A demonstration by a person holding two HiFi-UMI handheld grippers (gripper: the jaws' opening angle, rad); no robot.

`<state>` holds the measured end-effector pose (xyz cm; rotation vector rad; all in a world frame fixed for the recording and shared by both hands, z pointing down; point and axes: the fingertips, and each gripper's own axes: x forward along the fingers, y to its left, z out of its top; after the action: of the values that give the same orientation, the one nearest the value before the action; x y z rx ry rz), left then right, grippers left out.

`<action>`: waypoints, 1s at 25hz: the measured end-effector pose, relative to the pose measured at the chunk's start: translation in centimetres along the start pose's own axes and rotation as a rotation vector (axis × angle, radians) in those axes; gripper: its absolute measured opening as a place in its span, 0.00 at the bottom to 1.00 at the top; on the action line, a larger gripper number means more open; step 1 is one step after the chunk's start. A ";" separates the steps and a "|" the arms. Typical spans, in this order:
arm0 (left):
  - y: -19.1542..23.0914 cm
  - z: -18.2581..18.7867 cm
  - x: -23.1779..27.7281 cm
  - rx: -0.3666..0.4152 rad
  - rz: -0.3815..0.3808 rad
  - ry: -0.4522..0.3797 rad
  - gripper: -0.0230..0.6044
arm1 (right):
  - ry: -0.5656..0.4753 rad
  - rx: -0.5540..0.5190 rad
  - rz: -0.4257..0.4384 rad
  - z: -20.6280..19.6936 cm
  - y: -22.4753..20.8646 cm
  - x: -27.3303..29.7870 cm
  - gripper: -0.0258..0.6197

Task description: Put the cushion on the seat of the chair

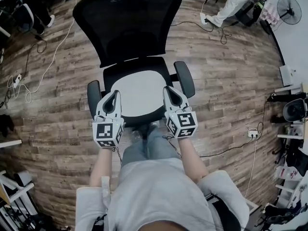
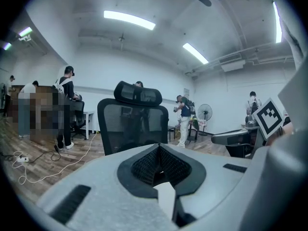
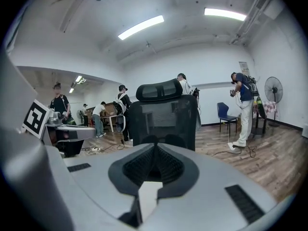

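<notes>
A black mesh office chair (image 1: 127, 23) stands in front of me on the wood floor. A pale grey cushion (image 1: 139, 91) lies flat on its seat, between the two armrests (image 1: 185, 78). My left gripper (image 1: 115, 94) hangs over the cushion's left edge and my right gripper (image 1: 168, 89) over its right edge. Both are shut, and I see nothing between the jaws. In the left gripper view the shut jaws (image 2: 158, 146) point at the chair's backrest (image 2: 134, 124). The right gripper view shows the same: shut jaws (image 3: 155, 145) facing the backrest (image 3: 163, 119). The cushion is hidden in both gripper views.
Cables (image 1: 38, 76) trail over the floor at the left, and a power strip (image 1: 252, 133) lies at the right. A fan (image 1: 288, 8) and a standing person (image 1: 231, 4) are at the far right; shelves with equipment line the right edge. Several people stand at desks behind the chair.
</notes>
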<state>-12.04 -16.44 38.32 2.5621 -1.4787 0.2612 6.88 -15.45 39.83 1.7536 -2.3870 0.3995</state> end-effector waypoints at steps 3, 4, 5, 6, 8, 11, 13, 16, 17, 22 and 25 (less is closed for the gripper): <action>-0.3 1.4 -1.0 0.005 0.005 -0.026 0.06 | -0.016 -0.016 0.004 1.0 0.6 -0.9 0.08; -0.4 1.9 -1.3 0.008 0.007 -0.035 0.06 | -0.021 -0.023 0.005 1.3 0.7 -1.2 0.07; -0.6 2.3 -1.6 0.011 0.008 -0.044 0.06 | -0.026 -0.031 0.006 1.7 0.8 -1.5 0.07; -0.7 2.8 -1.9 0.013 0.010 -0.054 0.06 | -0.033 -0.039 0.006 2.0 0.9 -1.8 0.08; -0.8 3.7 -2.5 0.014 0.013 -0.072 0.06 | -0.047 -0.054 0.006 2.7 1.2 -2.4 0.07; -1.2 4.7 -3.2 0.023 0.015 -0.094 0.05 | -0.071 -0.070 0.007 3.9 1.4 -3.4 0.07; -1.5 5.3 -3.6 0.035 0.013 -0.107 0.06 | -0.090 -0.074 0.008 4.6 1.4 -4.1 0.07; -1.8 6.2 -4.4 0.044 0.009 -0.129 0.06 | -0.117 -0.079 0.008 5.6 1.7 -4.9 0.07; -1.9 6.5 -4.7 0.045 0.010 -0.136 0.05 | -0.124 -0.083 0.008 6.0 1.9 -5.1 0.07; -2.1 8.0 -5.7 0.034 0.008 -0.170 0.05 | -0.161 -0.095 0.003 7.8 2.4 -6.0 0.07; -2.4 8.9 -6.3 0.036 0.002 -0.192 0.05 | -0.184 -0.100 0.002 8.8 2.7 -6.5 0.07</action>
<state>-12.52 -12.08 28.01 2.6792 -1.5520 0.0424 6.56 -11.39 29.27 1.8152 -2.4830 0.1209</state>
